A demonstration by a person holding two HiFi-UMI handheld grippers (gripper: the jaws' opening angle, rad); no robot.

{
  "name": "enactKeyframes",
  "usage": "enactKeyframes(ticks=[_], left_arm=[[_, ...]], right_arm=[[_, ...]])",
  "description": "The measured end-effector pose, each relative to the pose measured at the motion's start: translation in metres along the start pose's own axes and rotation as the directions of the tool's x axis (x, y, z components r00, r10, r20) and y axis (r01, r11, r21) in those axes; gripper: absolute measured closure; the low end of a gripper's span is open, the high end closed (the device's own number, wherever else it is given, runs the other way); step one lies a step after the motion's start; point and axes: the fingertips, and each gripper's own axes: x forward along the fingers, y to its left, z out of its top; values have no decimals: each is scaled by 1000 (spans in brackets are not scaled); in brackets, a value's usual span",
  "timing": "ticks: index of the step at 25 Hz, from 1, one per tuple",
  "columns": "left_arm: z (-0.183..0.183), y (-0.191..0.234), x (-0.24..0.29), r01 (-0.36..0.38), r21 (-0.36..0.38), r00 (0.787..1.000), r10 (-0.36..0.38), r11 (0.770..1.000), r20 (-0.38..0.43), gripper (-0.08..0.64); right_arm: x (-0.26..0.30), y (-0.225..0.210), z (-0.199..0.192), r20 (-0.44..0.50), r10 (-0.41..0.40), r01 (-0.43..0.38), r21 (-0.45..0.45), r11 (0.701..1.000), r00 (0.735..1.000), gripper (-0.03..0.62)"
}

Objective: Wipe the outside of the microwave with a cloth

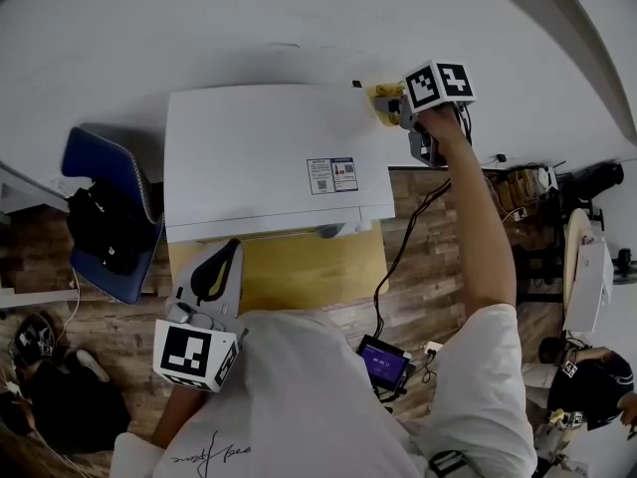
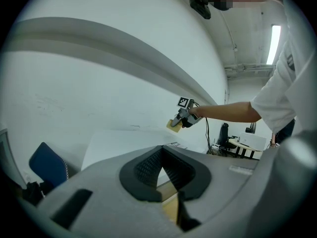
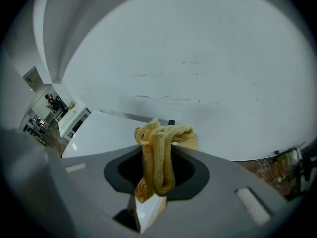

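Note:
The white microwave stands on a wooden table, seen from above in the head view, and its top also shows as the microwave and the microwave. My right gripper is at the microwave's far right corner, shut on a bunched yellow cloth. That cloth hangs folded between the jaws in the right gripper view, and the cloth shows small in the left gripper view. My left gripper is held low near the microwave's front left, its black pads closed together with nothing between them.
A blue chair with a dark bag stands left of the microwave. The white wall runs right behind it. A black cable trails down the wooden table to a small device. Desks and equipment fill the right side.

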Motion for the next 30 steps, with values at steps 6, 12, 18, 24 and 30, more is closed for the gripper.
enactKeyframes(ticks=[6, 12, 18, 24, 30], left_arm=[[1, -3, 4, 33, 44, 999, -33, 998, -7, 569], [-1, -1, 6, 32, 41, 999, -32, 999, -8, 569], [0, 0, 8, 36, 44, 999, -36, 998, -2, 569], [9, -3, 8, 38, 35, 999, -39, 999, 25, 569], [8, -2, 6, 35, 28, 999, -36, 999, 30, 569]], right_arm=[[12, -16, -13, -73, -92, 88, -47, 995, 993, 477], [25, -16, -26, -135, -129, 120, -76, 990, 982, 477], [26, -12, -26, -138, -125, 121, -40, 992, 982, 477], [27, -9, -25, -148, -121, 117, -37, 992, 982, 477], [29, 1, -25, -152, -133, 123, -70, 990, 979, 477]])
